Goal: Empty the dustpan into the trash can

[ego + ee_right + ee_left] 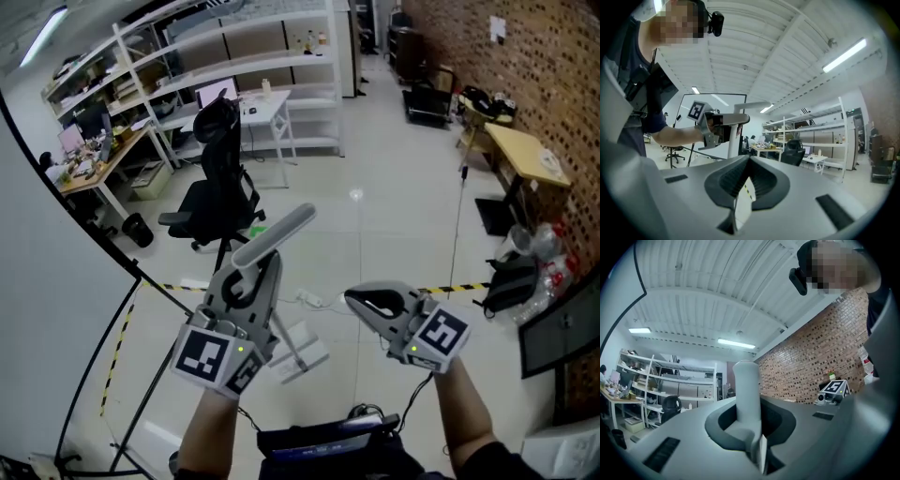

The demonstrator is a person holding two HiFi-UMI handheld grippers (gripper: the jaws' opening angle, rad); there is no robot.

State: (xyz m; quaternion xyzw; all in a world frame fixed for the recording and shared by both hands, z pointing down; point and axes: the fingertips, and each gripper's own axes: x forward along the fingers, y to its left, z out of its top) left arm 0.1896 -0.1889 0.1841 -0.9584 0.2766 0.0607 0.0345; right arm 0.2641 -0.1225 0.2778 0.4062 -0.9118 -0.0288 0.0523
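Closest to me is my left gripper (255, 274), its jaws clamped on the grey handle (278, 232) of the long-handled dustpan. The handle stands up between the pads and slants away to the upper right in the head view. Under the gripper a thin rod (289, 336) runs down to the white pan (307, 358), which sits low near the floor, below and between my two hands. I cannot tell whether it touches the floor, or whether anything lies in it. My right gripper (352, 300) is beside the left and apart from the dustpan. Its jaws are drawn together with nothing in them, and only a sliver of floor shows between the pads.

A small black waste bin (138, 230) stands well off to the left, at the end of a cluttered wooden desk (103, 164); I cannot make out its contents. Toward that side a black office chair (217, 187) stands on the pale floor, and a black stand's legs (131, 309) slant across beside a white panel (56, 234). Yellow-and-black tape (452, 289) crosses the floor ahead, with a white power strip (309, 300) just past the pan. Behind the chair are a small white table (267, 108) and white shelving (272, 56). Along the brick wall (553, 75) on the right sit a wooden table (530, 155), a black bag (511, 279) and a heap of clear plastic bottles (544, 253).
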